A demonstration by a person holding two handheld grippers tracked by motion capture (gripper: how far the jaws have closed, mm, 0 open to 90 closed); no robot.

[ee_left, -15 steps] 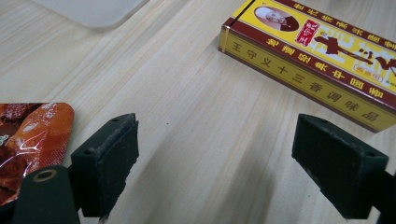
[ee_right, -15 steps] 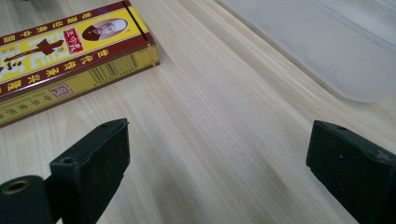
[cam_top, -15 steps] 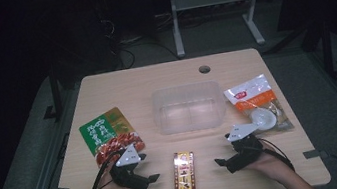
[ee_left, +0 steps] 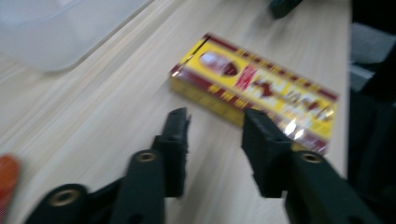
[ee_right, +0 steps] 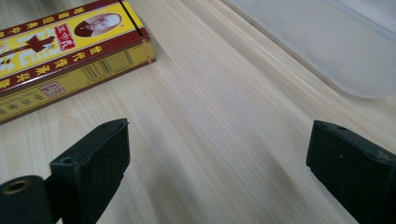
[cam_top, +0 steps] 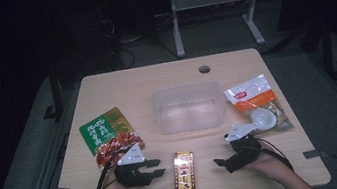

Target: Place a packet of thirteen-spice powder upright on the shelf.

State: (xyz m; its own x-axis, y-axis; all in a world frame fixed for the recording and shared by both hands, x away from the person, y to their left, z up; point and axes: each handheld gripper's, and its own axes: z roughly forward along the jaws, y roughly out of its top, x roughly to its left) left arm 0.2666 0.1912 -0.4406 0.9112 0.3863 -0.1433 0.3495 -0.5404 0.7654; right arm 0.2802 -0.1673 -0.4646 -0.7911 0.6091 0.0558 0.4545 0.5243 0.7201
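A flat yellow and dark red box (cam_top: pixel 184 172) lies near the table's front edge, between my two grippers. My left gripper (cam_top: pixel 159 167) rests low to the box's left and points at it. In the left gripper view its jaws (ee_left: pixel 215 116) stand apart just short of the box (ee_left: pixel 261 93), with nothing between them. My right gripper (cam_top: pixel 221 163) sits to the box's right, also pointing toward it. In the right gripper view its jaws (ee_right: pixel 219 135) are spread wide over bare wood, and the box (ee_right: pixel 70 42) lies ahead at the upper left.
A clear plastic tub (cam_top: pixel 187 108) stands behind the box at mid table. A green and red snack bag (cam_top: pixel 107 134) lies at the left, and an orange and white bag (cam_top: pixel 257 104) at the right. A cable hole (cam_top: pixel 204 69) is near the far edge.
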